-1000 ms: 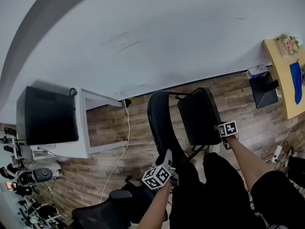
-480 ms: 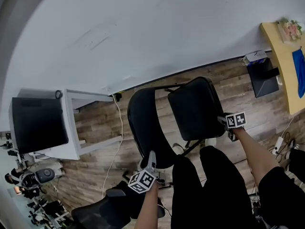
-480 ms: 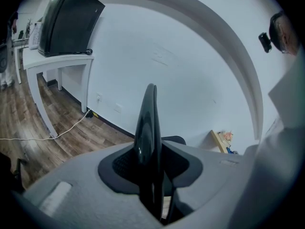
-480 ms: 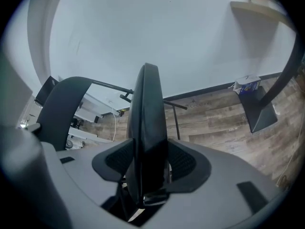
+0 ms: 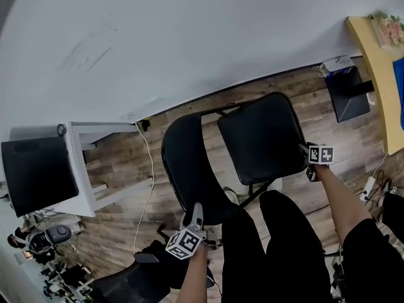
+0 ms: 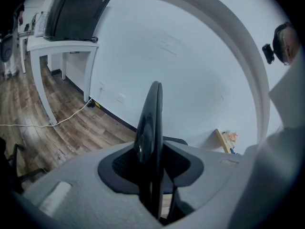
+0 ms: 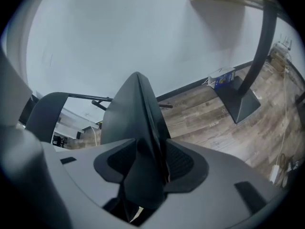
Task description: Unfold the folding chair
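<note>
The black folding chair stands on the wood floor, its curved backrest point(image 5: 188, 163) to the left and its padded seat point(image 5: 262, 137) swung out to the right. My left gripper point(image 5: 196, 214) clamps the backrest's top rim. Its own view shows that rim point(image 6: 148, 123) edge-on between the pads, while the jaws ease open a little. My right gripper point(image 5: 307, 158) grips the seat's front edge. Its own view has the seat point(image 7: 136, 113) pinched between the pads as the jaws close, and the backrest point(image 7: 43, 113) sits off to the left.
A white table point(image 5: 88, 188) carries a black monitor point(image 5: 31, 172) at the left, and a white cable point(image 5: 144, 188) runs across the floor beside it. An office chair point(image 5: 136, 276) is at lower left. A wooden desk point(image 5: 379, 68) with a black foot point(image 5: 350, 96) stands at the right. The person's legs point(image 5: 265, 251) are just behind the chair.
Both grippers have sunk with the chair. The seat has swung down and away from the backrest and now faces up more. The right gripper has moved right.
</note>
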Demonstrator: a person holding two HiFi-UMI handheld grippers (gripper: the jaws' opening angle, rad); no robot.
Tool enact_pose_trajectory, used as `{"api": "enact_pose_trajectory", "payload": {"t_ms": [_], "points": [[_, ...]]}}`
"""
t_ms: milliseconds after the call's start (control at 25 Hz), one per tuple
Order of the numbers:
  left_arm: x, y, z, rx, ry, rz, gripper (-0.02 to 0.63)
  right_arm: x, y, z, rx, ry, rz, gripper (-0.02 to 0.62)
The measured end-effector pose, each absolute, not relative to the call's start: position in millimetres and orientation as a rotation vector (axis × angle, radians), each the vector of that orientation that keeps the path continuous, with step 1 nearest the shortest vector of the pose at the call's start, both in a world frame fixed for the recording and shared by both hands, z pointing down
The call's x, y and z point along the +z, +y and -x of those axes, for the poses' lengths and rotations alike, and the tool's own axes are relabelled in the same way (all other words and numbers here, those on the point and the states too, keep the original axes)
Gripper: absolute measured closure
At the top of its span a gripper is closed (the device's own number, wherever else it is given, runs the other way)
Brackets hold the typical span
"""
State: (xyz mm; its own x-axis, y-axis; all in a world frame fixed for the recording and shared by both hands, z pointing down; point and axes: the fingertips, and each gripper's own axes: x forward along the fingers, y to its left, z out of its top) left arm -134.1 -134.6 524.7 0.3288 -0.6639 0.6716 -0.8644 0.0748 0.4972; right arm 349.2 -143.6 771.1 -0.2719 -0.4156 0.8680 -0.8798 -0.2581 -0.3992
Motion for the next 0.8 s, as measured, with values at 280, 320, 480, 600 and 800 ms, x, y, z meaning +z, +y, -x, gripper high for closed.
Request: {"api": "enact_pose_trajectory", "payload": {"t_ms": [280, 320, 480, 600, 800], "points": [[544, -134, 89, 0.235, -1.371, -1.67, 0.471, 824, -143, -407, 1.562, -1.541, -1.631, 0.408], [546, -135, 84, 0.235, -1.362, -1.681, 0.472, 830, -142, -412, 1.57, -1.532, -1.639, 0.408], [545, -140, 63, 0.256, -1.312, -1.748, 0.483, 851, -129, -419, 1.612, -1.472, -1.633, 0.408], [543, -139, 34, 0.296, -1.255, -1.797, 0.486, 872, -109, -423, 1.656, -1.378, -1.606, 0.408], [544, -139, 13, 0.313, -1.278, -1.798, 0.491, 886, -95, -420, 1.559, -1.372, -1.538, 0.433]]}}
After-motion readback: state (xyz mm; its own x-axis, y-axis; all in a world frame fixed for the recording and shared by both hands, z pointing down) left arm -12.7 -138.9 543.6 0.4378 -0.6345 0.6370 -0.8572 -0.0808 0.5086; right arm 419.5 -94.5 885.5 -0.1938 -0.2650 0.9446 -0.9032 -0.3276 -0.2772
